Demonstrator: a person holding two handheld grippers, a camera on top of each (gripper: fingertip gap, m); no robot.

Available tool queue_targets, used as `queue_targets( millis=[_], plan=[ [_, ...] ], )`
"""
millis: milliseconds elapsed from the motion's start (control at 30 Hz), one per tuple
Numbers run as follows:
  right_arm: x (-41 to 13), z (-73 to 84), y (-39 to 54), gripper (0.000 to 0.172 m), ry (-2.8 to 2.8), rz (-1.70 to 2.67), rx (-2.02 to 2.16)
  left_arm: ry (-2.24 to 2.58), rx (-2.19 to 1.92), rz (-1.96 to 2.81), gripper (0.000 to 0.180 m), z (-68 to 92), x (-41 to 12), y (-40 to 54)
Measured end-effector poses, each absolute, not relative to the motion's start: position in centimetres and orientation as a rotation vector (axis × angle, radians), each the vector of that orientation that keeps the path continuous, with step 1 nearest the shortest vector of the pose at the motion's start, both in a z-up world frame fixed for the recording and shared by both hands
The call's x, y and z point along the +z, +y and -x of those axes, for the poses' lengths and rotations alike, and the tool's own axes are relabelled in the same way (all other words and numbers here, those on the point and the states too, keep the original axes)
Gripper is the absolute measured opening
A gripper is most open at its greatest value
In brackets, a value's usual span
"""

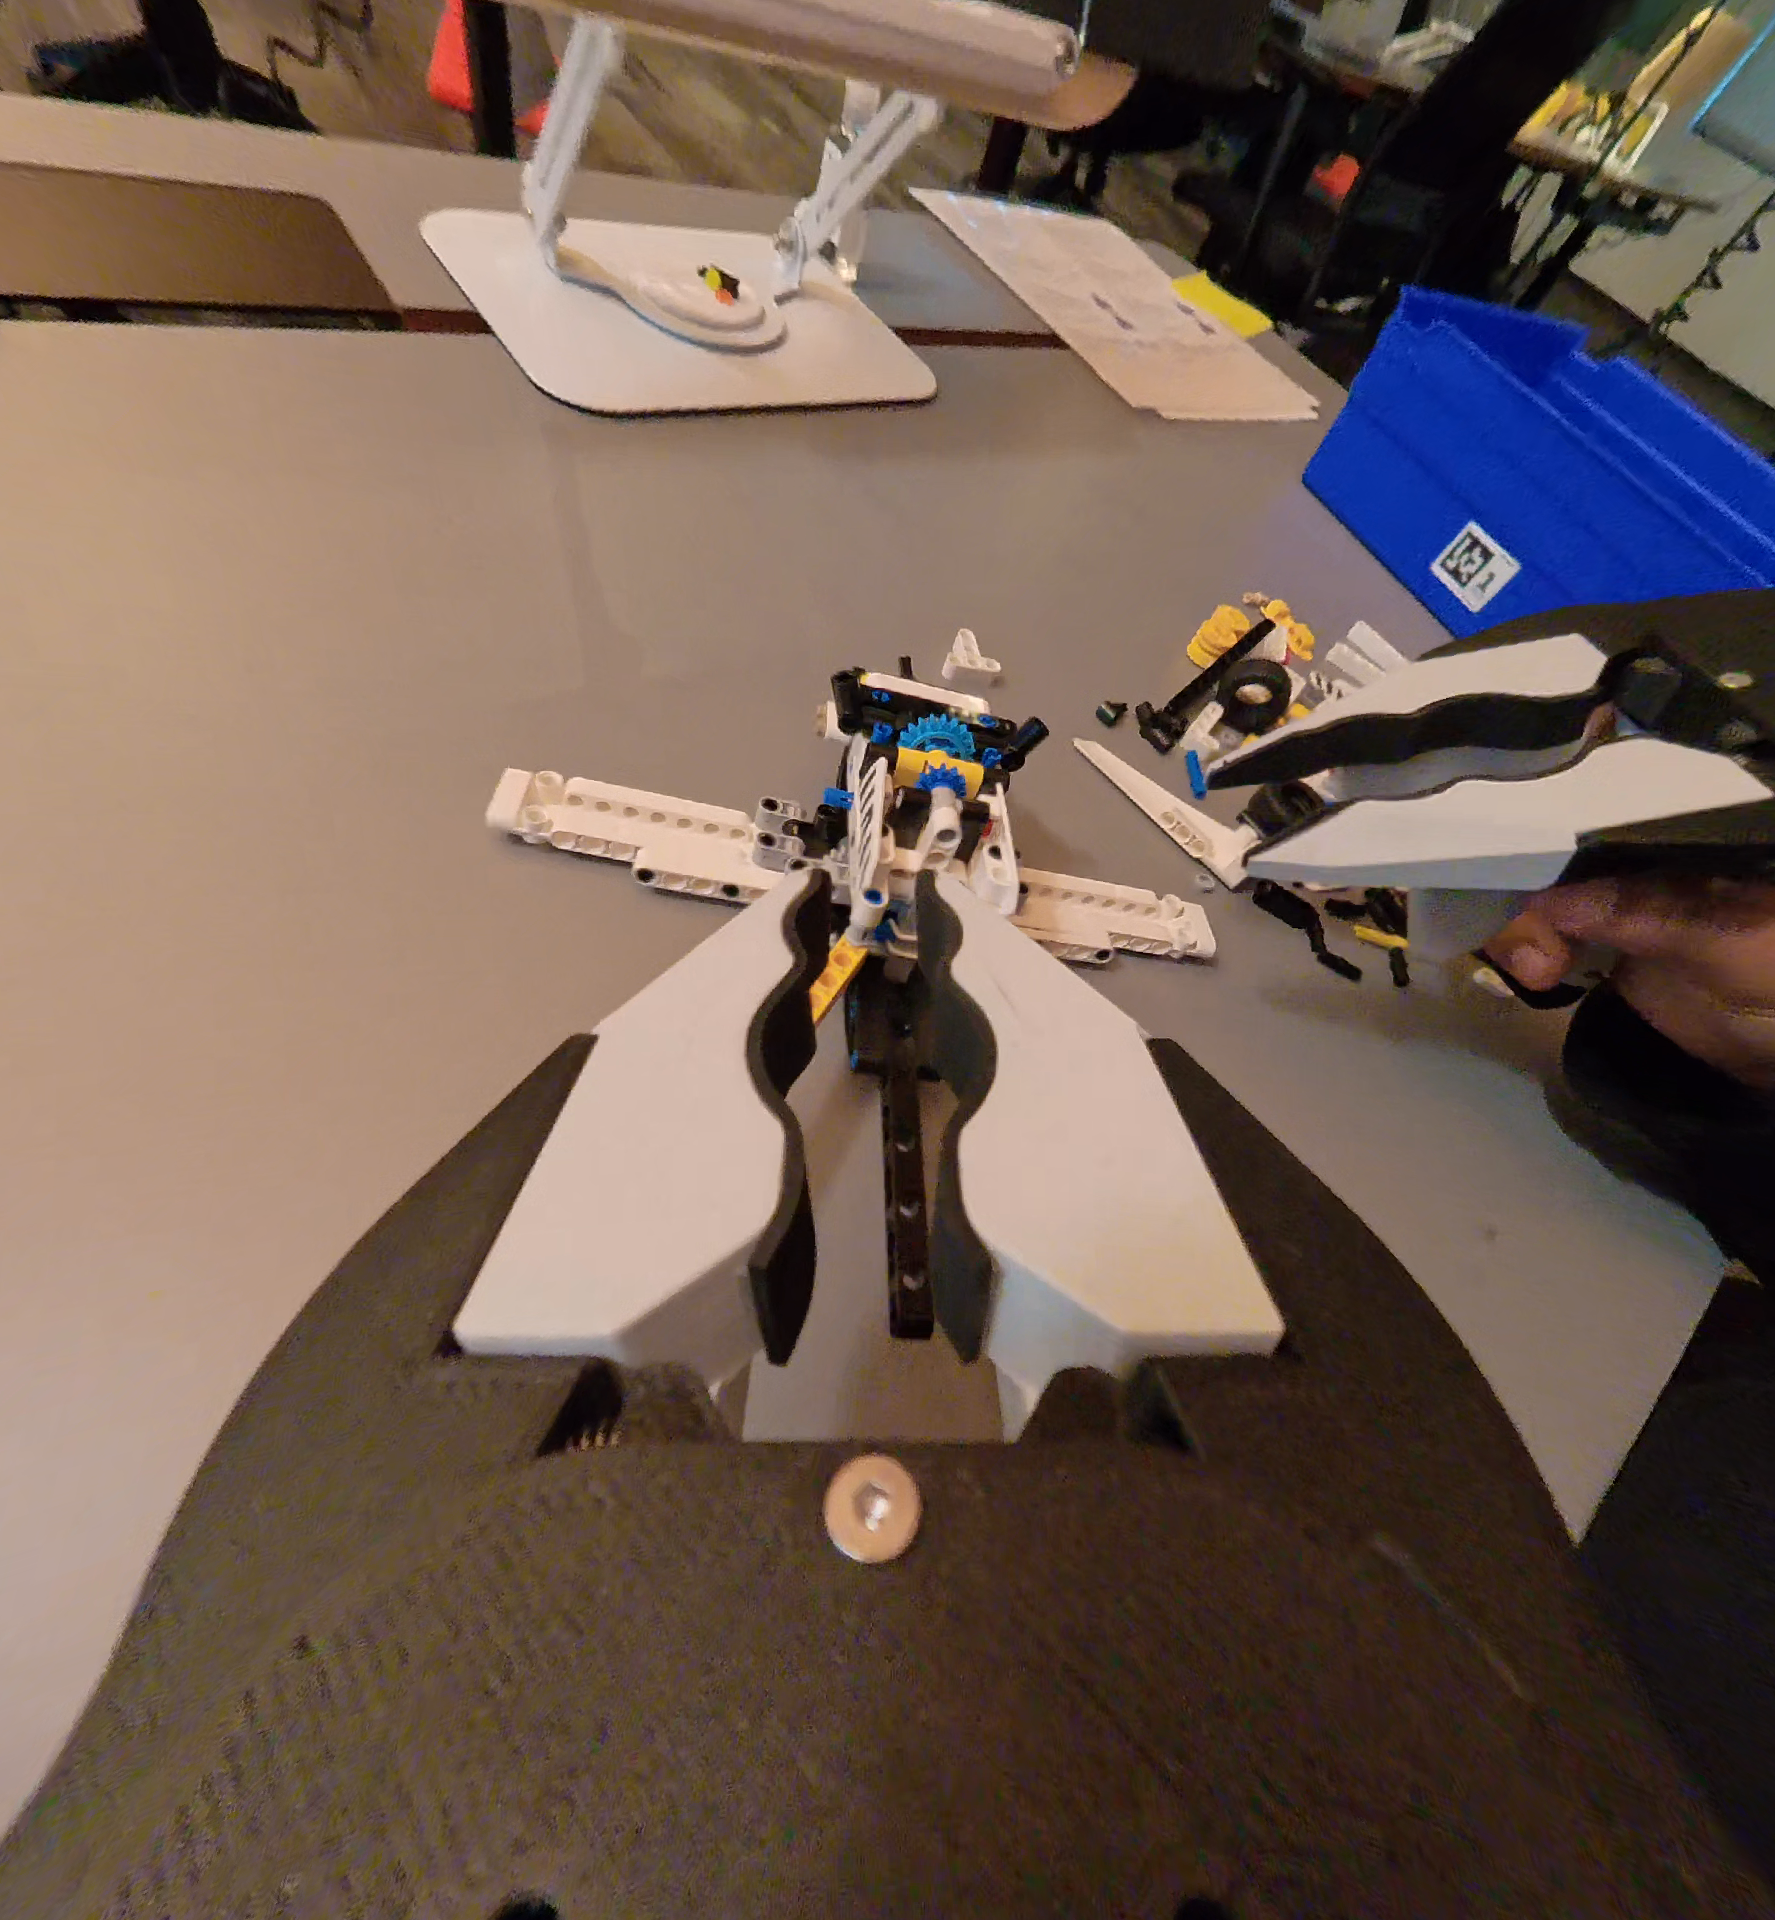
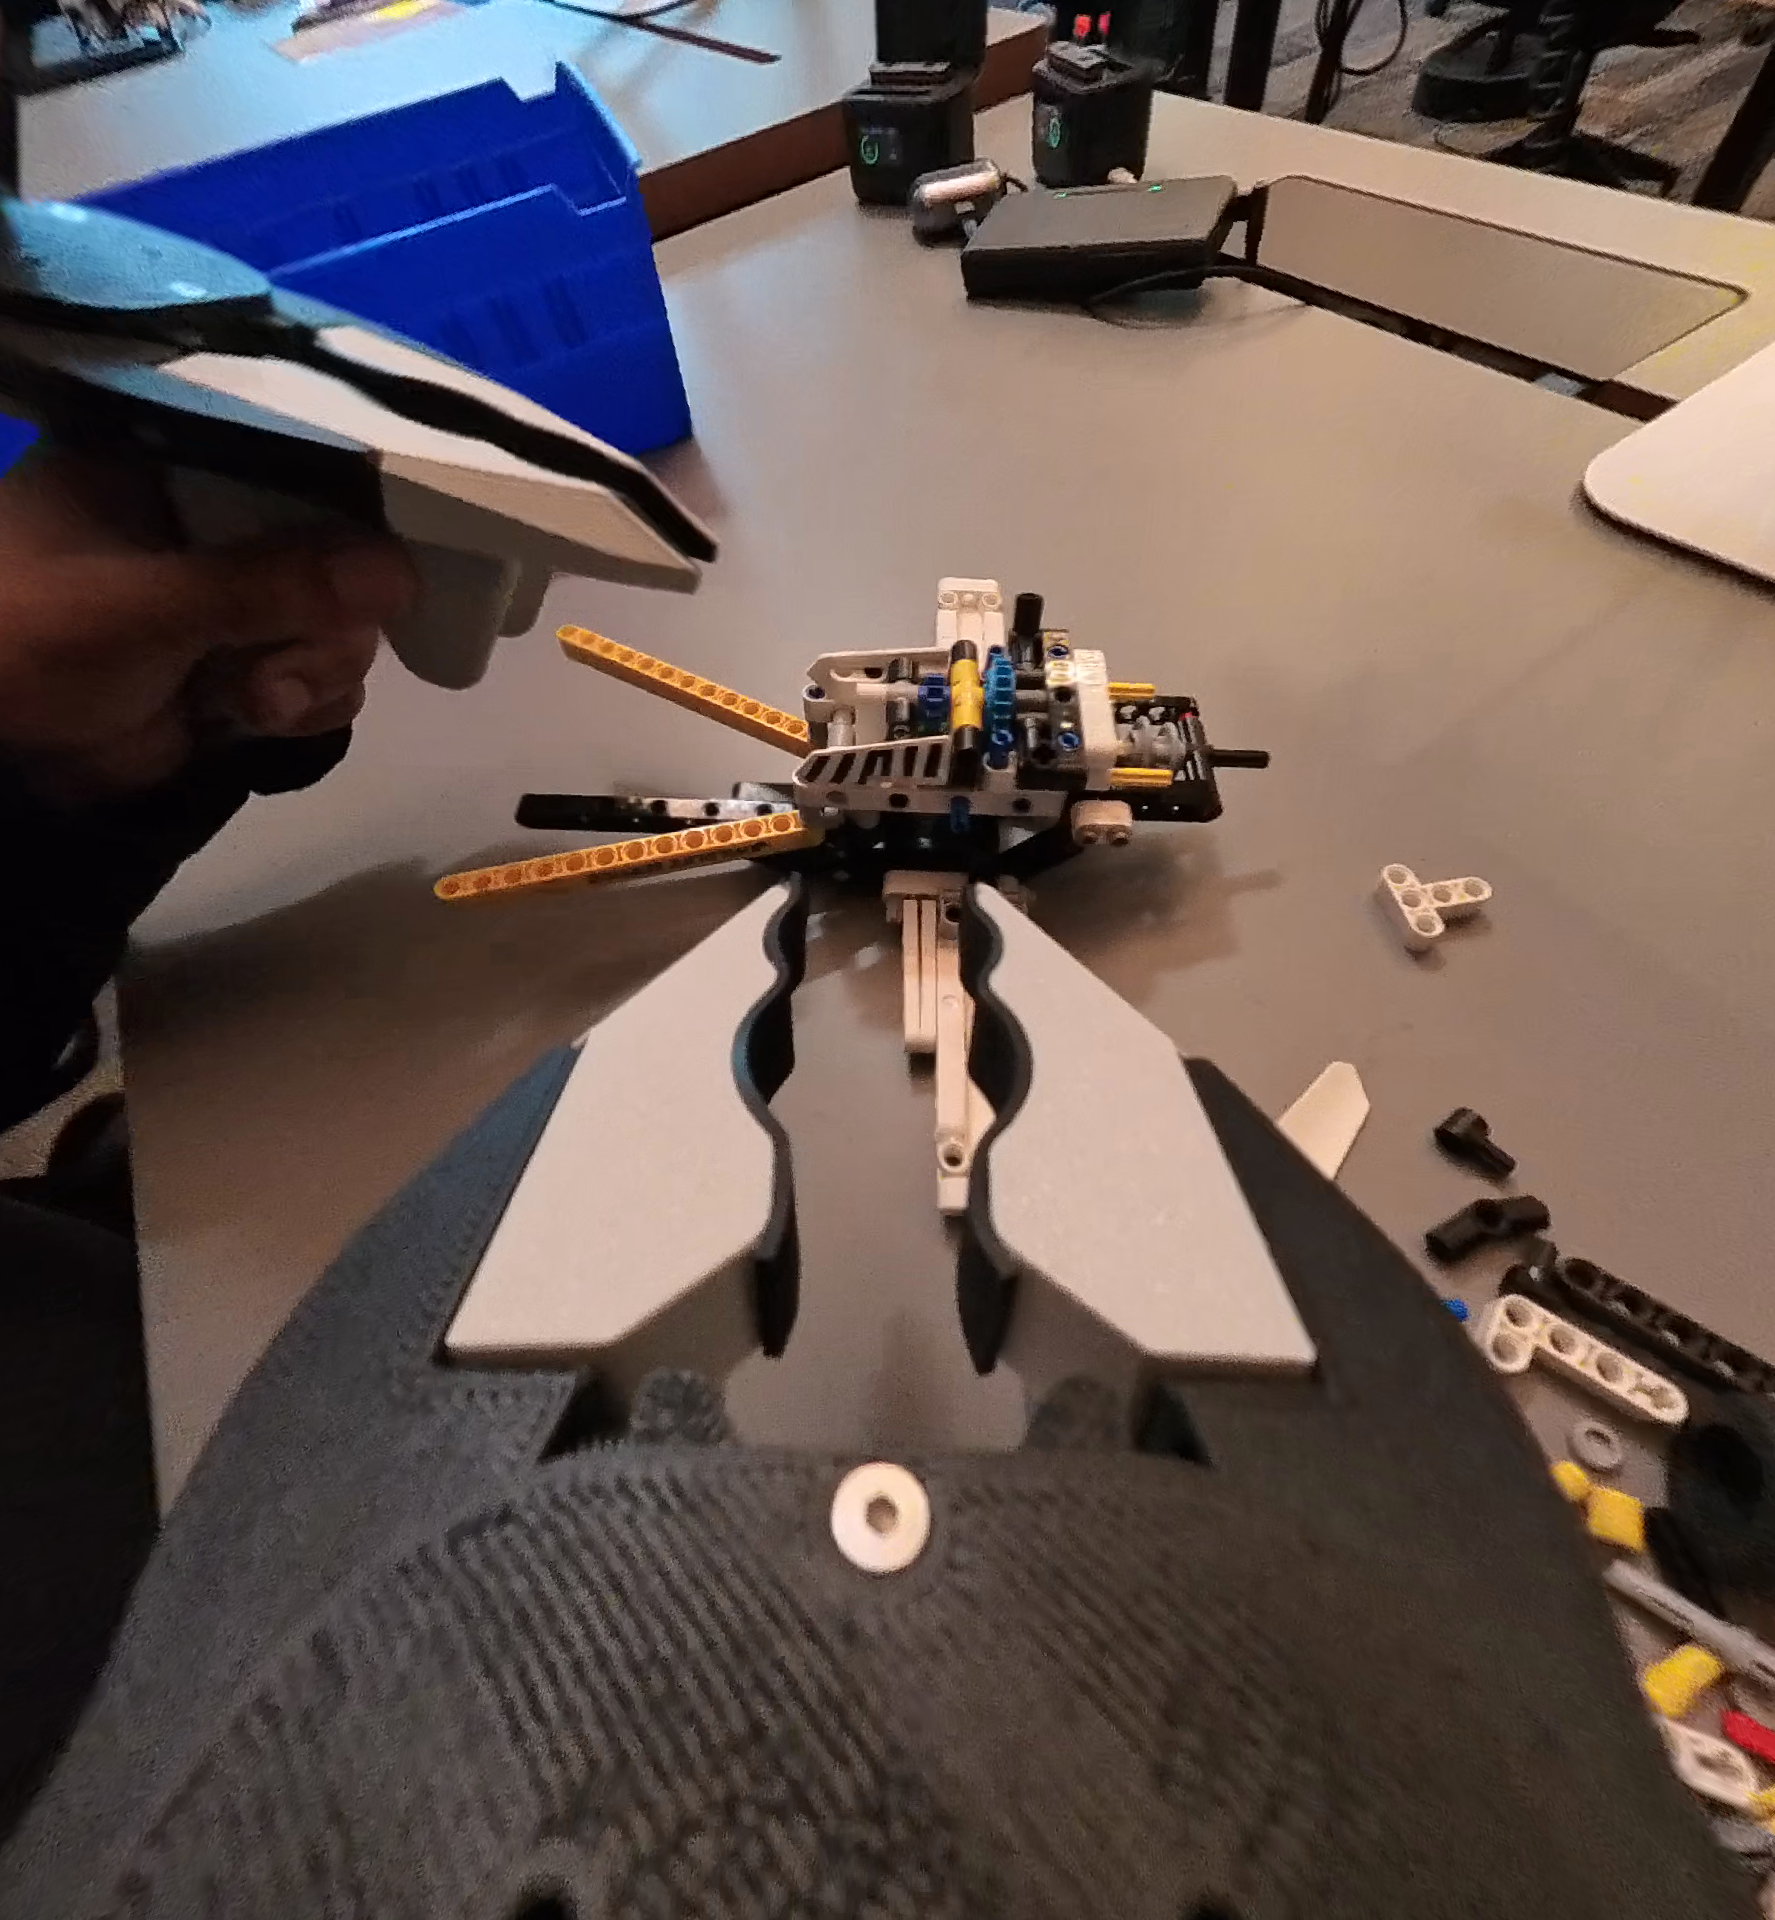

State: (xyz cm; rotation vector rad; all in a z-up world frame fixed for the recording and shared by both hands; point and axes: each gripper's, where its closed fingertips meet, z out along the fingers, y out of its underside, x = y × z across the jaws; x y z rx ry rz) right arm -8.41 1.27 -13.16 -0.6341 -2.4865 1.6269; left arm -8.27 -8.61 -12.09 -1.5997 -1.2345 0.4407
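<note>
The left gripper [image 1: 867,899] hides whether its narrowly parted jaws pinch the brick model [image 1: 914,790]; the right gripper [image 2: 883,914] stands open.

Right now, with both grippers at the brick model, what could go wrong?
The left gripper hangs over the yellow beams; coming down, it could lever them off the brick model.
The right gripper is open over a white wing beam, not gripping it; closing off-centre might twist the model.
Loose parts lie beside the right gripper; a sweep could scatter them.
</note>
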Motion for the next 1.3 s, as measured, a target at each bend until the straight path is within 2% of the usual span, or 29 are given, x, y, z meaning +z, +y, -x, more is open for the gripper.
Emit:
queue_targets(
  millis=[433,667,833,1100,1300],
  plan=[
    [-13.7,7.0,-0.3,0.026,-2.540,0.583,1.698,-1.324,0.411,1.644,0.016,8.3,-14.5,-10.2],
    [-13.3,5.1,-2.6,0.033,-2.595,0.567,1.838,-1.381,0.321,1.740,0.023,7.2,-17.3,-9.8],
    [-14.0,4.8,-3.1,0.034,-2.637,0.577,1.808,-1.405,0.302,1.799,0.023,6.5,-17.4,-9.4],
    [-14.8,7.0,-1.0,0.033,-2.591,0.638,1.659,-1.270,-0.164,1.809,0.019,1.9,-16.0,-4.2],
    [-14.7,8.0,1.2,0.033,-2.571,0.758,1.670,-1.282,-0.184,1.671,0.021,2.3,-15.7,-4.1]
  ],
)
